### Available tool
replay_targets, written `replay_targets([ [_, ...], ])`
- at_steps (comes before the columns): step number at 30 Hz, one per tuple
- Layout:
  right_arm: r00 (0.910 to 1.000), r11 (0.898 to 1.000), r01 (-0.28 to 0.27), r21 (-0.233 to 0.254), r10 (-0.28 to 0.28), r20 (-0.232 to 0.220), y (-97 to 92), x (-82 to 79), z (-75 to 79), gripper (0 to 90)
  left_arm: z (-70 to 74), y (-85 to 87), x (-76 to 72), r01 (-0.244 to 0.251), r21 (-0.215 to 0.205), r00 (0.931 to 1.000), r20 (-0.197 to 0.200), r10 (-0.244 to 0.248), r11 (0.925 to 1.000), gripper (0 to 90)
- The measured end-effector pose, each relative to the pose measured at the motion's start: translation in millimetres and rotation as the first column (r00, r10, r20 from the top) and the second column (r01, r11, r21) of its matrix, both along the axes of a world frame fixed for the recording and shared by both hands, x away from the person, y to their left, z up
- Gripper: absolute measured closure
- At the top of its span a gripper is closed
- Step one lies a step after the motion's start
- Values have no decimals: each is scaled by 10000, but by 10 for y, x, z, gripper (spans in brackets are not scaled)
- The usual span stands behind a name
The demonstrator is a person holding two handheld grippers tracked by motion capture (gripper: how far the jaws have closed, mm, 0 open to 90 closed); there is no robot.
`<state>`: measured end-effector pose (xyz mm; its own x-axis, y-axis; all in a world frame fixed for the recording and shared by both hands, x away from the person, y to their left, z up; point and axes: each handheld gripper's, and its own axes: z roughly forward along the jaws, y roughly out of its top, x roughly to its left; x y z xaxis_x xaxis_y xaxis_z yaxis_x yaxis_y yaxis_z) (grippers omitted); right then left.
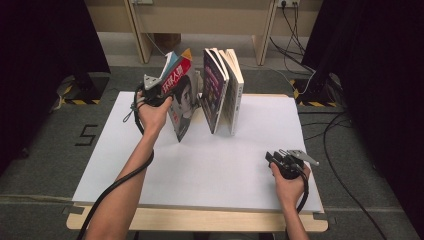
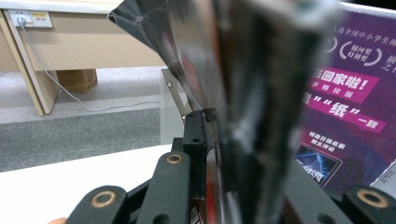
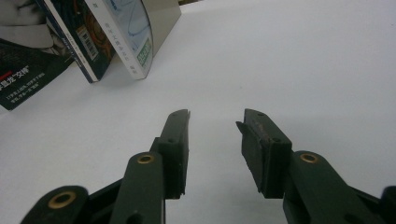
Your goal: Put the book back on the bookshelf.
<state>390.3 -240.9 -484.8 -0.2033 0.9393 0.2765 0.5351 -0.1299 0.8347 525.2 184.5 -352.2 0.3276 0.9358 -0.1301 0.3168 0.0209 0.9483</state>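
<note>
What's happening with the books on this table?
A person works at a white table with a claw in each hand. The left claw is closed on a tilted magazine with a red title band, holding it beside a few books standing upright near the table's far edge; a gap separates them. The right claw rests low near the front right of the table, open with nothing between its jaws.

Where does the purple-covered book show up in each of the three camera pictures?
High view: purple-covered book stands upright at upper centre, right of the left gripper.
Left gripper view: its purple cover with pink banners sits at the right edge.
Right gripper view: I cannot tell which of the standing books at upper left is this one.
Shared landmark: the white tabletop.
</note>
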Motion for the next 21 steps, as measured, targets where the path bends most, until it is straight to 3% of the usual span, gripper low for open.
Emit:
replay_targets([
  [10,10000,10000,-20,32,20,-27,0,0,-1,622,20,-40,7,-46,-116,9991,-431,41,9999,848],
  [14,10000,10000,-21,-6,21,5,-8,6,-11,622,24,-70,7,-1,-154,9995,-305,-4,9999,858],
  [21,10000,10000,1,23,-1,30,-19,8,-13,622,11,-117,13,-193,-222,9994,295,200,9996,862],
])
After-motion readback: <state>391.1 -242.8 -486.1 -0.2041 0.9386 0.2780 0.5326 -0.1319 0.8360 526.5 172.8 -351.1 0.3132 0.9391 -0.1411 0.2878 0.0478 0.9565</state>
